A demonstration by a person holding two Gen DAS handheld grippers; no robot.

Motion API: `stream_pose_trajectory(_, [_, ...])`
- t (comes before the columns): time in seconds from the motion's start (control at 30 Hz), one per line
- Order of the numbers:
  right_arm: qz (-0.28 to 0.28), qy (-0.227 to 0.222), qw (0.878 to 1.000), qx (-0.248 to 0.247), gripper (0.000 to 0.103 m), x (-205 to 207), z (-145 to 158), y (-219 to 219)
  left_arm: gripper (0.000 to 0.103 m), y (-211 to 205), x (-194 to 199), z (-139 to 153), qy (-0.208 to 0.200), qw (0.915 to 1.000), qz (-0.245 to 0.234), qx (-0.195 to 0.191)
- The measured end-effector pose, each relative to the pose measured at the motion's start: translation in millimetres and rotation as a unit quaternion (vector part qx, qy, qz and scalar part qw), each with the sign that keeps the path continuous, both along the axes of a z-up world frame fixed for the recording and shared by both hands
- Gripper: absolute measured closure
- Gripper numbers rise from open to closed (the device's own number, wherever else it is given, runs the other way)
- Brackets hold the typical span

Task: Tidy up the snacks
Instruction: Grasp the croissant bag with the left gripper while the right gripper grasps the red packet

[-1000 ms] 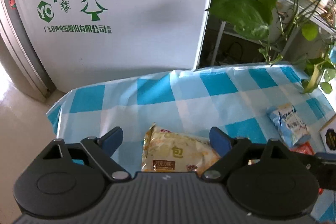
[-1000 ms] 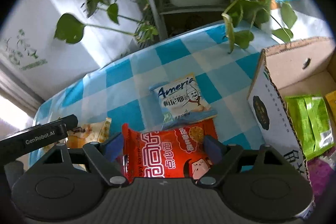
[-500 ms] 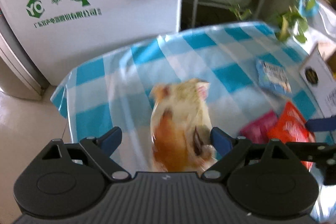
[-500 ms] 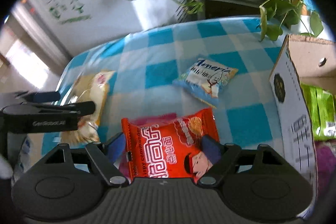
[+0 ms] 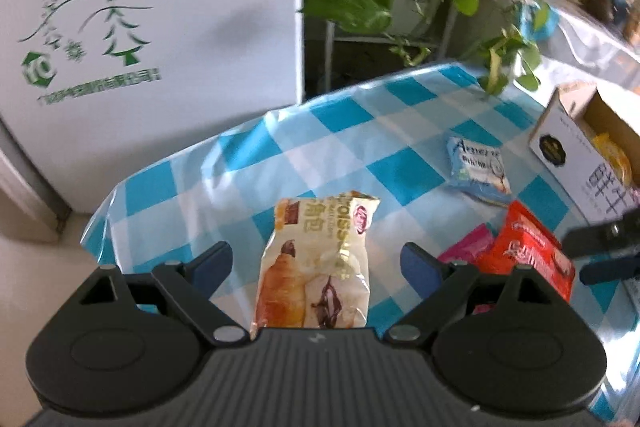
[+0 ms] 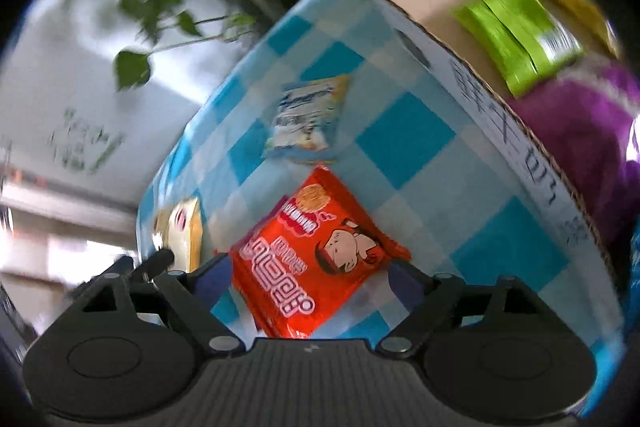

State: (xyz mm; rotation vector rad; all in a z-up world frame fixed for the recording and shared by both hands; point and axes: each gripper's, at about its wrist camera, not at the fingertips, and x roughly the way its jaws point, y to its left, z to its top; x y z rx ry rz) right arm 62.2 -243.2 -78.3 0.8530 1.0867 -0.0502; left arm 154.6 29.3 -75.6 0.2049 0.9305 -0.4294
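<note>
Left wrist view: the left gripper (image 5: 316, 263) stands with jaws apart, and the croissant packet (image 5: 316, 267) lies on the checked worktop (image 5: 360, 131) between them, touching neither pad. At 2 o'clock sit the blue packet (image 5: 478, 167) and the cardboard box (image 5: 560, 147); the red packet (image 5: 524, 255) and a pink packet (image 5: 466, 247) lie at 3 o'clock.

Right wrist view: the right gripper (image 6: 310, 277) has just been opening; the red packet (image 6: 316, 263) lies between its spread jaws, not clamped as far as the blur shows. At 1 o'clock the box (image 6: 500, 115) already holds green (image 6: 516, 31), yellow (image 6: 576, 3) and purple (image 6: 580, 131) packs. I judge the job partly done: four packets remain outside.
</note>
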Motion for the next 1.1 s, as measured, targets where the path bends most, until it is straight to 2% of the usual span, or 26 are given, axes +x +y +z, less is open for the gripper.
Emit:
stream_pose_trajectory(0.27, [-0.015,0.03,0.999,-0.006,0.01,13.4,-13.7,18.4,0.012,-5.8,9.5,-11.8,0.011,0.9995,-0.029,0.012])
stream_pose_trajectory(0.43, [-0.053,0.043,0.998,0.005,0.009,18.2,-16.5,16.0,0.012,-11.6,15.0,-14.9,0.016,0.9988,-0.047,0.005])
stream_pose_trajectory(0.57, [-0.075,0.045,0.996,0.0,0.009,20.9,-18.7,14.0,0.012,-20.1,14.1,-21.2,0.018,0.9973,-0.069,0.015])
stream_pose_trajectory(0.67, [-0.064,0.044,0.997,-0.017,0.006,23.9,-18.3,19.7,0.011,-22.8,14.5,-26.2,0.019,0.9967,-0.073,0.029])
stream_pose_trajectory(0.8, [-0.029,0.039,0.997,-0.056,0.006,28.1,-15.9,31.2,0.011,-22.2,17.4,-38.0,0.045,0.9962,-0.06,0.046])
stream_pose_trajectory(0.87, [-0.009,0.038,0.996,-0.08,0.009,29.4,-14.2,37.1,0.004,-19.3,17.3,-40.6,0.045,0.9969,-0.048,0.044])
stream_pose_trajectory(0.97, [0.006,0.035,0.995,-0.097,0.016,28.6,-12.1,39.4,0.0,-13.6,21.5,-43.7,0.063,0.9972,-0.027,0.031])
stream_pose_trajectory(1.03, [0.011,0.031,0.994,-0.103,0.023,27.6,-10.4,38.5,0.0,-11.6,21.8,-44.7,0.067,0.9972,-0.021,0.026])
stream_pose_trajectory(1.1, [0.021,0.024,0.993,-0.11,0.025,27.7,-9.0,39.4,0.0,-11.9,21.1,-44.3,0.07,0.997,-0.017,0.028])
